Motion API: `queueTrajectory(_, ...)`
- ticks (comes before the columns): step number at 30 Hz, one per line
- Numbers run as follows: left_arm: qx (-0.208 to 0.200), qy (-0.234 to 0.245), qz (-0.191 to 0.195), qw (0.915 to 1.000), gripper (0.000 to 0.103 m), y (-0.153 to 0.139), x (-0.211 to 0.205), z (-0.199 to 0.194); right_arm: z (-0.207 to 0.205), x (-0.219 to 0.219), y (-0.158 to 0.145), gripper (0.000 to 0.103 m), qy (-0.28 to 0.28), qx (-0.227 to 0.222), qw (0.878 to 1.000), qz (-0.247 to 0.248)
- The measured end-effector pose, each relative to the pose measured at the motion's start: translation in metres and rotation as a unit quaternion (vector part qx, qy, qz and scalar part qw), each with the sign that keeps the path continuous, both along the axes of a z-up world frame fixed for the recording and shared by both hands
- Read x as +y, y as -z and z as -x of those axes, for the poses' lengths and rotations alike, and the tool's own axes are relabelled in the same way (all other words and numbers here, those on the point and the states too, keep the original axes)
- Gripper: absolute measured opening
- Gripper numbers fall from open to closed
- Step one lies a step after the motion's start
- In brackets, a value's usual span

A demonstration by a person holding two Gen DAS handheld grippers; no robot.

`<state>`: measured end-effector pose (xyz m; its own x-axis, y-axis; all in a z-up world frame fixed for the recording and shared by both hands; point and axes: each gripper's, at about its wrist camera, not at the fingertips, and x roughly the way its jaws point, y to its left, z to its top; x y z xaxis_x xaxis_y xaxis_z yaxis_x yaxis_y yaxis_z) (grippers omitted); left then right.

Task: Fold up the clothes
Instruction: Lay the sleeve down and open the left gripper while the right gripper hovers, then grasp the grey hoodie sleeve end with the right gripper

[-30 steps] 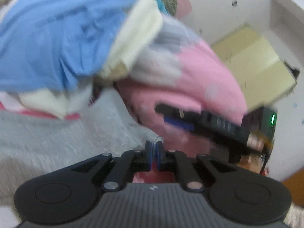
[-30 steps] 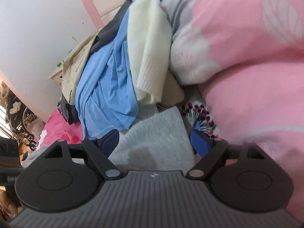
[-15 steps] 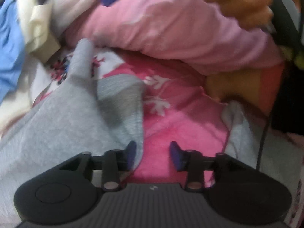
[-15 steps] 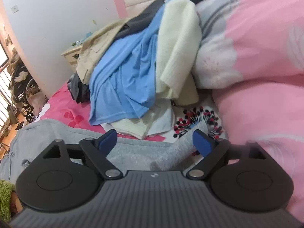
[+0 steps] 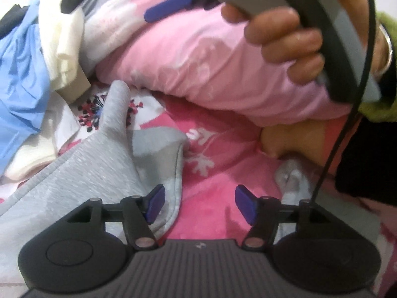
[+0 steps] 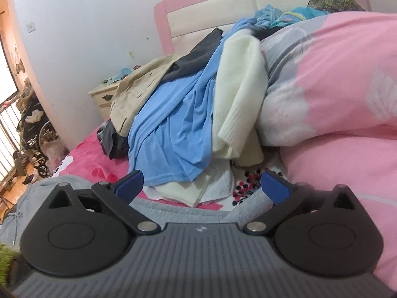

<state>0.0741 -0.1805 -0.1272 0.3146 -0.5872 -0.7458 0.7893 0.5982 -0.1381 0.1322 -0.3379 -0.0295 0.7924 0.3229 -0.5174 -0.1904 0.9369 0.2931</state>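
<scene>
A grey sweatshirt (image 5: 82,173) lies spread on a pink bedsheet (image 5: 223,164), beside a heap of clothes (image 6: 188,114) and a pink duvet (image 6: 347,79). The left gripper (image 5: 199,202) is opening over the sweatshirt's edge, gripping nothing. The right gripper (image 6: 202,186) is also opening, jaws wide and empty above the garment.

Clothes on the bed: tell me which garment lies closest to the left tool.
The light grey knitted garment: its folded edge lies right by the left tool, beside one pad. The blue shirt and cream sweater sit farther back in the pile.

White wall (image 6: 86,37), pink headboard (image 6: 161,24), nightstand (image 6: 101,96)
</scene>
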Motion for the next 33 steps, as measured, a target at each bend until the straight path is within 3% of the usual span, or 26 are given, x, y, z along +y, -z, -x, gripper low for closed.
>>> queueTrajectory(5,0.0,-0.007,-0.035,0.9994,0.075,-0.021,0.015,0.001,0.003,-0.003,-0.003,0.102,0.002,-0.008,1.0,-0.009)
queueTrajectory(9,-0.01,-0.005,-0.092,0.9957,0.078,-0.043,0.037,0.005,0.006,-0.006,-0.001,0.102,0.003,-0.012,1.0,-0.013)
queueTrajectory(13,-0.016,-0.031,-0.124,0.9916,0.089,-0.062,0.063,0.01,0.011,-0.004,0.0,0.102,-0.009,-0.023,1.0,-0.018)
queueTrajectory(18,-0.016,-0.073,-0.156,0.9849,0.089,-0.071,0.098,0.029,0.013,0.002,0.004,0.102,-0.04,-0.002,0.999,-0.001)
queueTrajectory(22,-0.028,-0.119,-0.143,0.9821,0.089,-0.059,0.12,0.038,0.005,-0.004,0.012,0.102,-0.021,0.074,0.997,0.028)
queueTrajectory(26,-0.054,-0.135,-0.138,0.9797,0.089,-0.038,0.133,0.041,-0.002,-0.019,0.022,0.1,0.029,0.174,0.984,-0.012)
queueTrajectory(29,-0.079,-0.124,-0.148,0.9779,0.089,-0.027,0.137,0.042,-0.003,-0.025,0.032,0.098,0.059,0.249,0.964,-0.071)
queueTrajectory(33,-0.084,-0.134,-0.143,0.9771,0.089,-0.022,0.148,0.036,0.001,-0.026,0.061,0.089,0.118,0.339,0.925,-0.127)
